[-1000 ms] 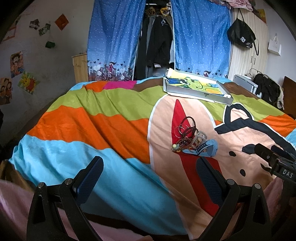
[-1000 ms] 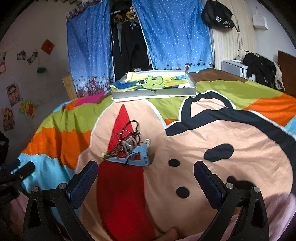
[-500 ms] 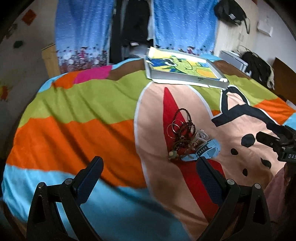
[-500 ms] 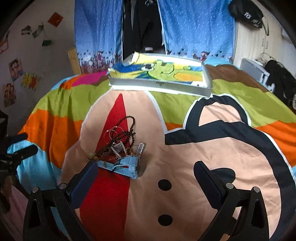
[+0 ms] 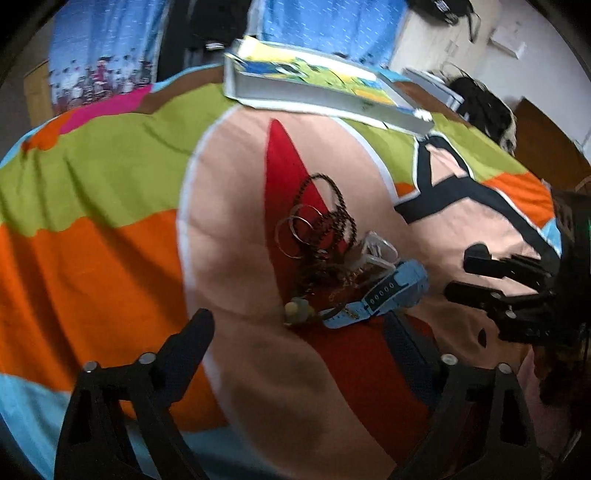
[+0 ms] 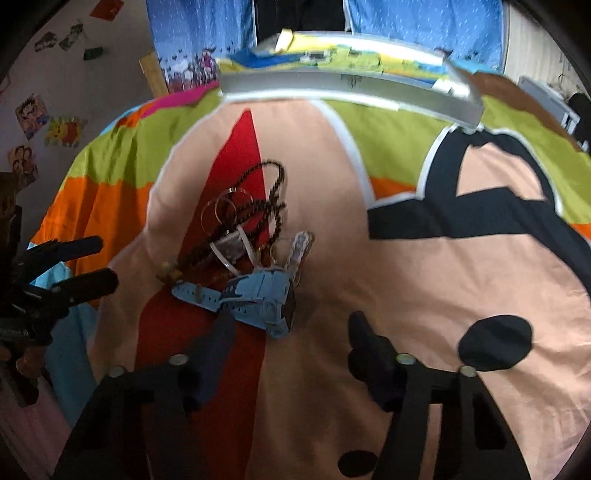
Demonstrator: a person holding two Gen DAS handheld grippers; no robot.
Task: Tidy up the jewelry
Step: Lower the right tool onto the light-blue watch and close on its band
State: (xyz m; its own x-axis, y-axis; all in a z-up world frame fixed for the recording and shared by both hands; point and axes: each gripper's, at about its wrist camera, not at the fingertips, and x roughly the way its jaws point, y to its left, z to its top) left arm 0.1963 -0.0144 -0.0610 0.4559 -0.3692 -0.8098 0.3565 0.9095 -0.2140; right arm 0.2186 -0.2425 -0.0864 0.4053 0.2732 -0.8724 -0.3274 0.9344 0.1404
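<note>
A tangled jewelry pile lies on the colourful bedspread: a light blue watch (image 5: pixel 384 295) (image 6: pixel 258 295), a dark bead necklace (image 5: pixel 332 218) (image 6: pixel 269 192), thin metal bangles (image 5: pixel 295 232) (image 6: pixel 221 210), a white-strapped watch (image 6: pixel 231 249) and a greenish pendant (image 5: pixel 297 312). My left gripper (image 5: pixel 299 347) is open, its fingers low over the bed just short of the pile. My right gripper (image 6: pixel 291 343) is open too, its left finger close by the blue watch. Each gripper shows at the edge of the other's view.
A flat grey box (image 5: pixel 314 92) (image 6: pixel 347 88) with a cartoon-printed inside lies at the bed's far side. Blue curtains (image 6: pixel 199 33) and hanging dark clothes stand behind it. Posters (image 6: pixel 33 114) hang on the left wall.
Both grippers have moved forward and down toward the jewelry pile, which now looms larger. The right gripper's fingers have narrowed somewhat. Nothing has been taken hold of.
</note>
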